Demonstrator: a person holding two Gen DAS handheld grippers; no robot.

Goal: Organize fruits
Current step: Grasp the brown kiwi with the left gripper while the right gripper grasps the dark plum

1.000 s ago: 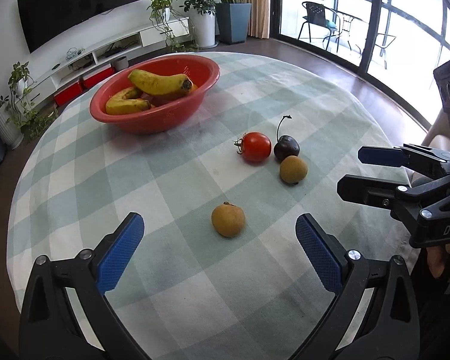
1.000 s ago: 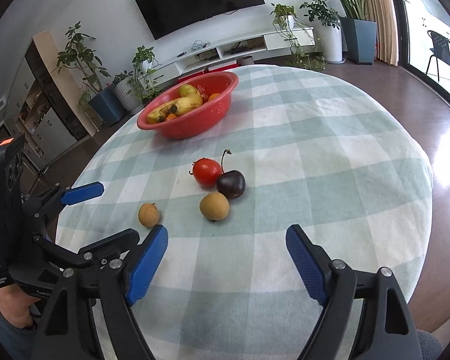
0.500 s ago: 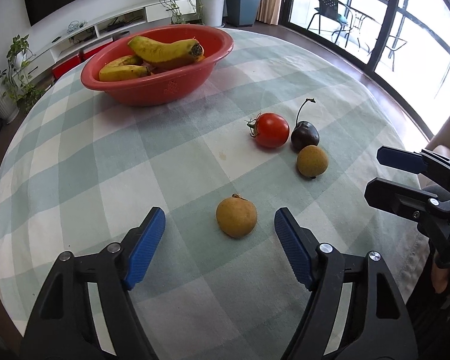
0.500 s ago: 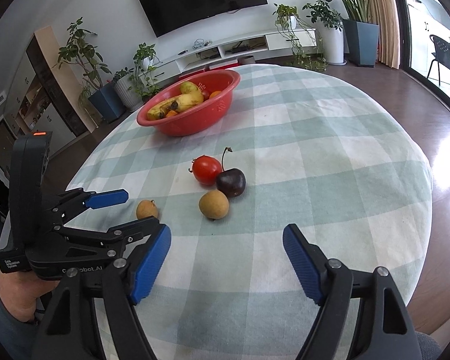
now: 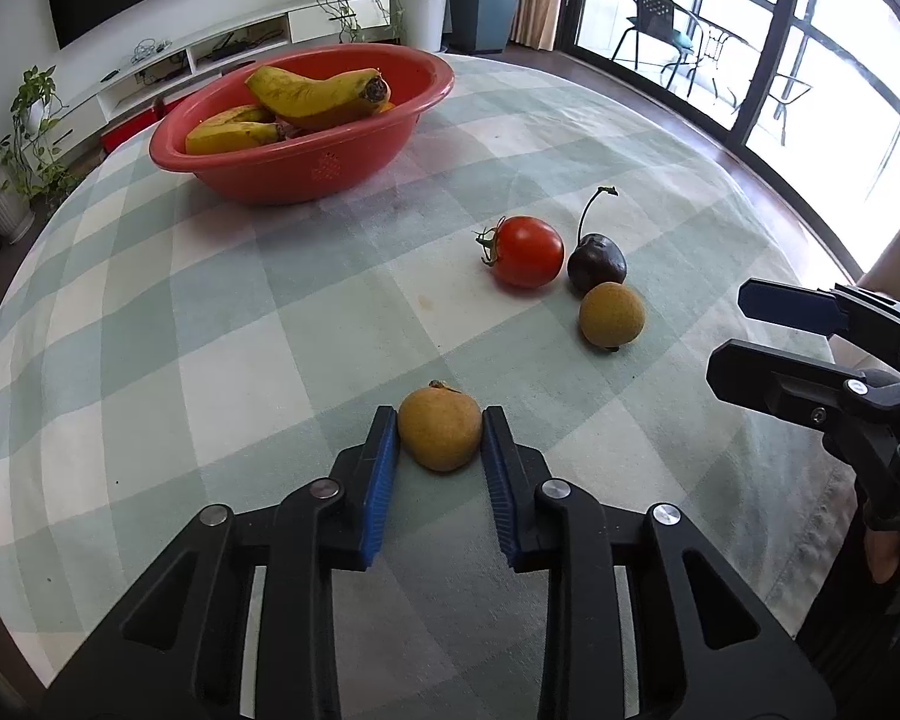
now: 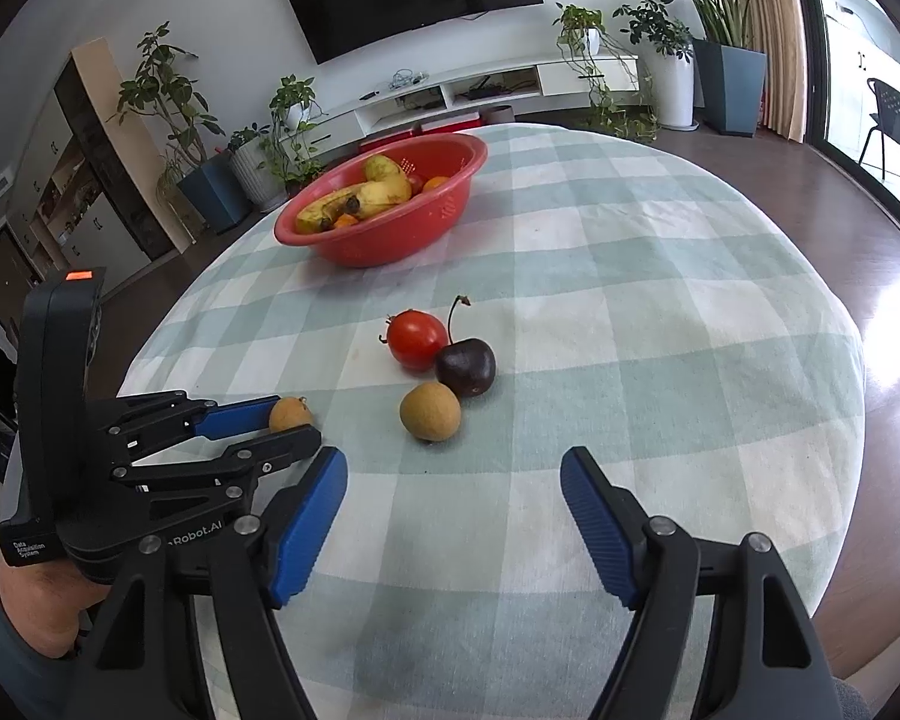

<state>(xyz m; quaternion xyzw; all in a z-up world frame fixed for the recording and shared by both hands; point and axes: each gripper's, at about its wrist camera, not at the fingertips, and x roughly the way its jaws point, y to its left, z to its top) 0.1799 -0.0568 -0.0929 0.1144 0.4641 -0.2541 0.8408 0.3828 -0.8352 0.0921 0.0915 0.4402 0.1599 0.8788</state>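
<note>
My left gripper [image 5: 440, 435] is shut on a small brown longan [image 5: 440, 432], which rests on the checked tablecloth; both blue pads touch its sides. It also shows in the right wrist view [image 6: 290, 414], held by the left gripper [image 6: 288, 423]. A red tomato [image 5: 527, 251], a dark cherry [image 5: 596, 264] and a second longan [image 5: 611, 315] lie together to the right. The red bowl [image 5: 306, 162] with bananas [image 5: 318, 96] stands at the far side. My right gripper [image 6: 453, 504] is open and empty, hovering short of the second longan [image 6: 430, 411].
The round table's edge [image 6: 834, 480] drops off to the right, with wooden floor beyond. The right gripper shows at the right of the left wrist view [image 5: 750, 330]. Plants, a TV shelf and glass doors stand in the background.
My left gripper moved forward and down and closed its jaws on the near longan. The right gripper stayed open and almost still.
</note>
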